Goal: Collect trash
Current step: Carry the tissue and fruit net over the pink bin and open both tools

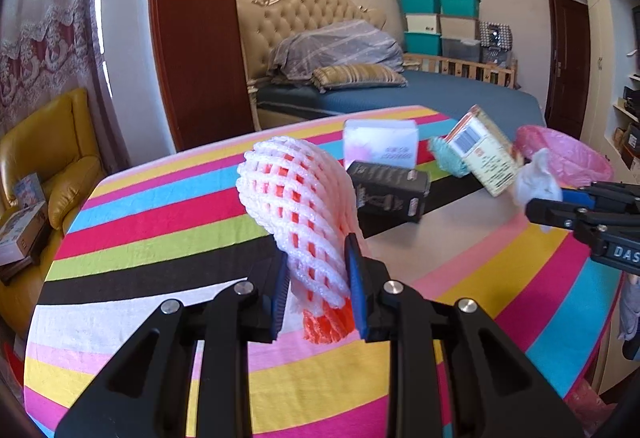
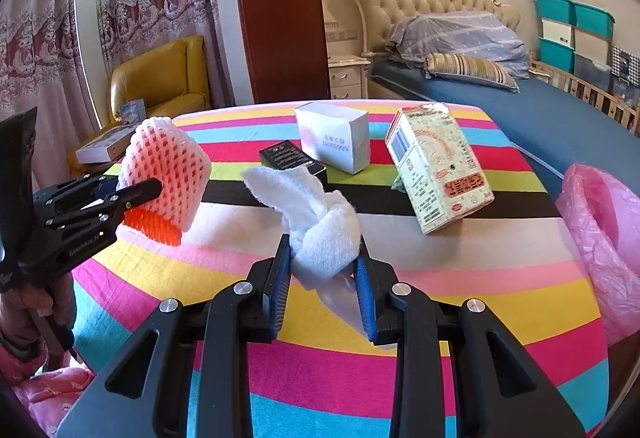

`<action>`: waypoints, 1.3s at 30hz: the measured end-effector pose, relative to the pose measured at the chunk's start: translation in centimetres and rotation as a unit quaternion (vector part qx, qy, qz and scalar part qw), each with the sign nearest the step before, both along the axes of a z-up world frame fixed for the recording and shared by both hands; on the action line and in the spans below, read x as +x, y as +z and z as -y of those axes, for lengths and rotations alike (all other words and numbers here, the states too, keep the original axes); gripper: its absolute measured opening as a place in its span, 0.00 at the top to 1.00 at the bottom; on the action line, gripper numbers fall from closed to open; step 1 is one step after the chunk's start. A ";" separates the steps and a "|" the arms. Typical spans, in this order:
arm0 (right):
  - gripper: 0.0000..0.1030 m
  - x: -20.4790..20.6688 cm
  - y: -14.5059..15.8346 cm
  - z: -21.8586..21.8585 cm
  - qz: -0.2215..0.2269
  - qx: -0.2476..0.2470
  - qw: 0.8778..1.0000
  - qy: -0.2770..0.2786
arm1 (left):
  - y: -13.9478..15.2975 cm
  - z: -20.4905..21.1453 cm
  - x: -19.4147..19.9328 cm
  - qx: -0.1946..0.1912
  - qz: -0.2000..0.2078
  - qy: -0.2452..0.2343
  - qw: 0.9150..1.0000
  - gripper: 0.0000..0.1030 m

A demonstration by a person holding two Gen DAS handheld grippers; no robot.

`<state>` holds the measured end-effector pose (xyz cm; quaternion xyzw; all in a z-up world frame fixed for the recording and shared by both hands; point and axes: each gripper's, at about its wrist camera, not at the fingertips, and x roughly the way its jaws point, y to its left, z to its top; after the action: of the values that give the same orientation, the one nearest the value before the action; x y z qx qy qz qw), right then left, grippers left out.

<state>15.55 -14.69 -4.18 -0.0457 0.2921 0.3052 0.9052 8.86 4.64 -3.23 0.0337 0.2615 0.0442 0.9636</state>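
Left gripper (image 1: 318, 290) is clamped on a white foam fruit net with an orange inner sleeve (image 1: 304, 213) — blue pads pinch its lower part, jaws narrowed to about the net's squeezed width. The net sticks up and forward, held above the rainbow-striped tablecloth (image 1: 160, 230).

Right gripper (image 2: 324, 278) is clenched on a crumpled white tissue wad (image 2: 316, 222), pads pressing both sides, the wad's loose end trailing up and left. Also lifted clear of the cloth.

Left on the table: a white rectangular carton (image 2: 334, 135) near the far edge, a small black box (image 2: 290, 155) just in front of it and touching, and a cream printed carton with red lettering (image 2: 438, 169), tilted, to the right. A pink plastic trash bag (image 2: 604, 238) sits at the table's right edge — near the right gripper, well apart from the left.
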 end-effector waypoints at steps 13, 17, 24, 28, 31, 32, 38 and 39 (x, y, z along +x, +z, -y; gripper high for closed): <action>0.71 -1.0 1.4 1.8 0.032 0.021 0.999 -0.018 | 2.3 3.5 -1.5 0.001 0.057 -0.042 0.997 0.75; 0.71 -1.1 1.8 3.0 0.039 0.031 0.998 -0.028 | 2.8 4.6 -1.4 0.009 0.066 -0.058 0.996 0.75; 0.71 -0.9 2.6 5.4 0.052 0.039 0.996 -0.054 | 3.5 7.2 -0.8 0.021 0.075 -0.089 0.993 0.75; 0.71 -0.4 2.9 7.2 0.054 0.041 0.995 -0.074 | 3.8 9.3 -0.1 0.021 0.071 -0.121 0.990 0.75; 0.71 0.0 3.2 8.5 0.057 0.042 0.994 -0.089 | 4.0 10.7 0.5 0.019 0.068 -0.140 0.988 0.75; 0.71 0.1 3.3 9.0 0.059 0.042 0.993 -0.095 | 4.1 11.2 0.8 0.020 0.068 -0.147 0.987 0.75; 0.71 1.2 3.5 12.9 0.066 0.036 0.988 -0.138 | 4.4 14.8 2.9 0.019 0.066 -0.193 0.979 0.75; 0.71 1.5 3.6 13.7 0.067 0.034 0.986 -0.146 | 4.3 15.4 3.1 0.020 0.066 -0.199 0.978 0.75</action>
<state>17.07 -28.34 -0.55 0.0079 0.2238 0.1760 0.9586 12.00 -10.76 1.11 0.1018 0.1840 -0.1408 0.9674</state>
